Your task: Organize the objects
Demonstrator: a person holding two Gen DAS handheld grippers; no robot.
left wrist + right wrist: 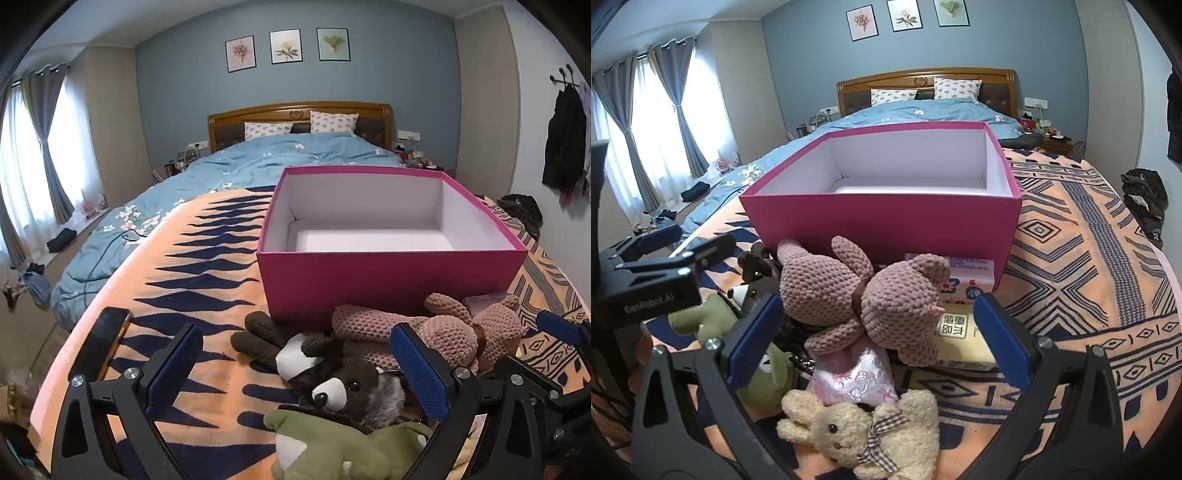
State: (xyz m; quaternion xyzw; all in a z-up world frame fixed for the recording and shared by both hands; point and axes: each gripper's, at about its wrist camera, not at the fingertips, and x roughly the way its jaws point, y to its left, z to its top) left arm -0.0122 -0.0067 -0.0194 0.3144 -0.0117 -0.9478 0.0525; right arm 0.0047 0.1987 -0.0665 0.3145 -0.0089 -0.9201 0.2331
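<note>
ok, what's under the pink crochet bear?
The pink crochet bear lies on a yellow box, a pink satin pouch and a pink-and-white packet by the magenta box. Anything else beneath its body is covered.

We're in a home bedroom: a wide bed [295,155] with a carved wooden headboard [299,110], two patterned pillows [334,122] and a blue flowered duvet [236,166]. Three framed flower prints [286,46] hang on the blue wall, grey curtains [46,140] frame a bright window, and dark clothes [563,140] hang from wall hooks.
</note>
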